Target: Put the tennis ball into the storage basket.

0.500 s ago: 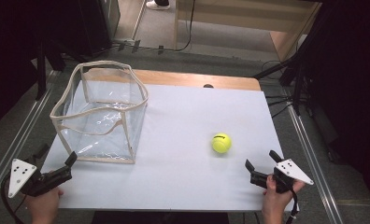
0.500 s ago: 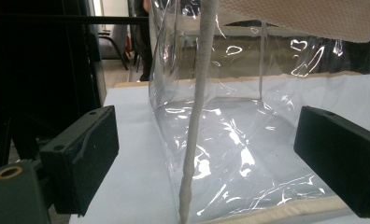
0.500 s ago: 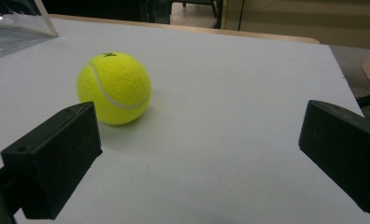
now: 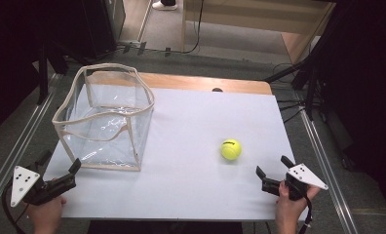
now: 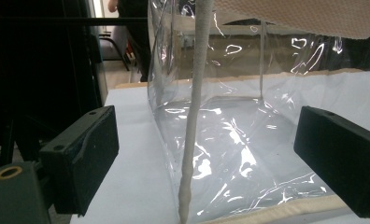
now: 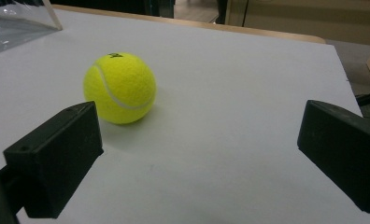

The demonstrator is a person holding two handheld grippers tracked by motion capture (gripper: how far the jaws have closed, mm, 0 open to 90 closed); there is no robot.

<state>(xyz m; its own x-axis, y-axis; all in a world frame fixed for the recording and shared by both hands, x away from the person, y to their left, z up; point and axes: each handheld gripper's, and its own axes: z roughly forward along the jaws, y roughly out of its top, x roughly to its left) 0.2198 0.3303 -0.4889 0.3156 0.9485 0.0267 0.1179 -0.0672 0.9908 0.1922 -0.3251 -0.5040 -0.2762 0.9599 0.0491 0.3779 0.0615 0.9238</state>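
A yellow tennis ball (image 4: 231, 149) (image 6: 119, 88) lies on the white table top (image 4: 196, 141), right of centre. A clear plastic bag with beige trim (image 4: 105, 117) (image 5: 230, 140) stands open-topped at the left. My right gripper (image 4: 273, 170) (image 6: 197, 154) rests near the front right edge, jaws wide open and empty, with the ball a short way ahead of its left jaw. My left gripper (image 4: 59, 164) (image 5: 206, 149) sits at the front left corner, open, its jaws facing the bag's near corner seam without touching it.
A wooden strip (image 4: 205, 83) runs along the table's far edge. Metal rails (image 4: 322, 161) flank both sides, with cables and dark stands (image 4: 308, 73) beyond. White surface lies bare between the bag and the ball.
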